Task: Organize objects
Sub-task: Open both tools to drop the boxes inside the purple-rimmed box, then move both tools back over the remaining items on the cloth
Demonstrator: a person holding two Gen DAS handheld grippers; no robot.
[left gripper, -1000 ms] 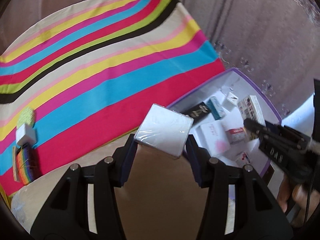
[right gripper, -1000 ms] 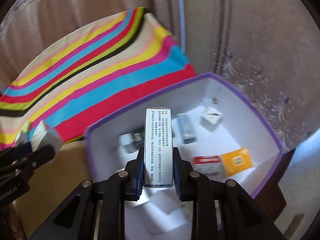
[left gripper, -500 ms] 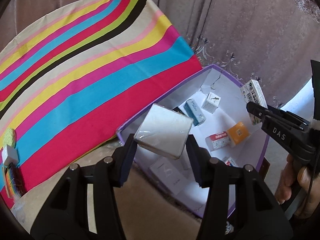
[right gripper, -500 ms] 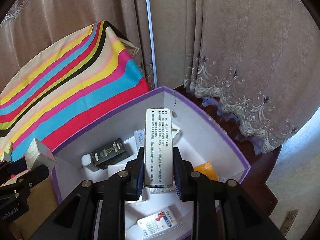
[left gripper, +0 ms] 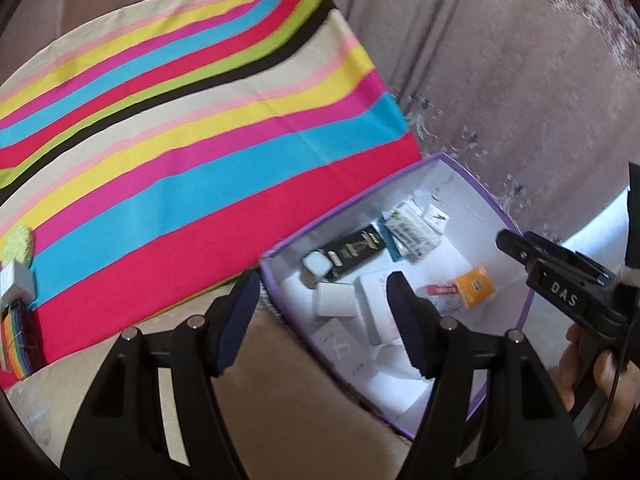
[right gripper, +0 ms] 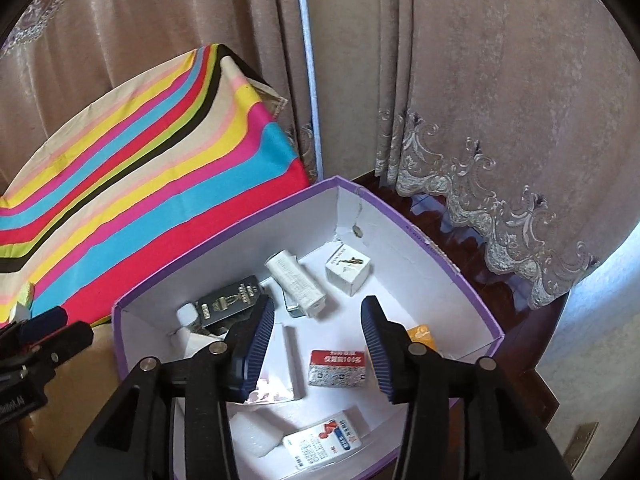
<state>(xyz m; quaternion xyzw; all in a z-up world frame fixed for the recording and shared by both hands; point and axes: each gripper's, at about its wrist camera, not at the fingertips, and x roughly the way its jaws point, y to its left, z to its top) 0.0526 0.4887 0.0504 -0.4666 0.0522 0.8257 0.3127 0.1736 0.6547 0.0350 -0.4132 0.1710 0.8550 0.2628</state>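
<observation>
Over the near edge of a purple box (left gripper: 480, 188), the left hand-held gripper (left gripper: 320, 284): wide open, with nothing between its fingers and touching nothing. Over the middle of the same purple box (right gripper: 440, 256), the right hand-held gripper (right gripper: 318, 306): wide open too, and holding nothing. Seen from the left side, the right hand-held gripper (left gripper: 520, 246) above the far right edge of the box, with a hand (left gripper: 600, 384) around its handle. Down inside the box, lots of small packs lying on the white bottom. At the back, a long white pack with tiny print (right gripper: 296, 282), lying on top of a blue-green pack. Just beside it, near the back corner, a small white box with a picture (right gripper: 347, 270). To the left, a black box (right gripper: 228, 304) lying flat. Nearer, a red and white pack (right gripper: 338, 368), with an orange pack (right gripper: 420, 334) just beside it. At the very front, a white pack with red and blue on it (right gripper: 324, 442). Left of the box, a bench under a striped cloth (left gripper: 200, 140) in many bright colours. Behind it all, a brown curtain (right gripper: 480, 80).
</observation>
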